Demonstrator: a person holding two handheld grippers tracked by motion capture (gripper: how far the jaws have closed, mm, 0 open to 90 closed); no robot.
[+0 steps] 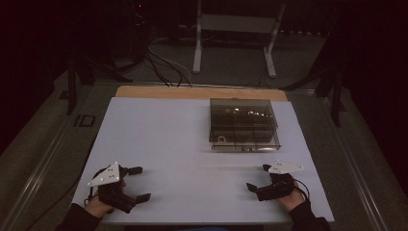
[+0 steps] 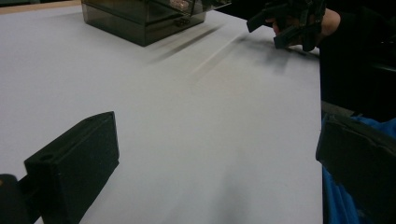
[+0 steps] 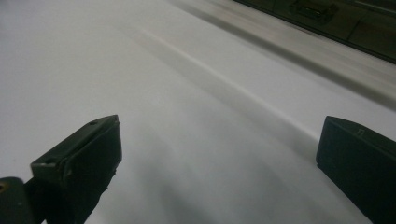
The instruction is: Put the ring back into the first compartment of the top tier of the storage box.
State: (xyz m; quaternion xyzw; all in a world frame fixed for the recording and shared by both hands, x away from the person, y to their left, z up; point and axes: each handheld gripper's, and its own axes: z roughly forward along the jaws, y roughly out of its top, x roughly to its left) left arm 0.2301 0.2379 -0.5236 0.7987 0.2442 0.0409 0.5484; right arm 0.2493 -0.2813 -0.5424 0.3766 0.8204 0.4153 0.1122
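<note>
At the near left corner of the white table top (image 1: pixel 163 144), the left gripper (image 1: pixel 138 183) rests low in the person's left hand (image 1: pixel 98 206), its two black jaws spread wide with nothing between them; the left gripper view confirms the gap, bare white surface running between the jaws. The grey three-cornered plate sits on top of it, tilted toward the camera. Further right and toward the far edge stands a smoky transparent plastic box (image 1: pixel 244 124) with a lid and inner compartments (a small ring-shaped item shows in the near left compartment, too small to identify). It sits well apart from both grippers. At the near right, the right gripper (image 1: pixel 259 177) is held in the right hand (image 1: pixel 288 199), jaws likewise standing apart and empty, pointing leftward across the table. A dark sleeve (image 1: pixel 310 220) covers the wrist behind it. In the left gripper view the right gripper (image 2: pixel 268 30) appears far off beside the box (image 2: pixel 140 18).
</note>
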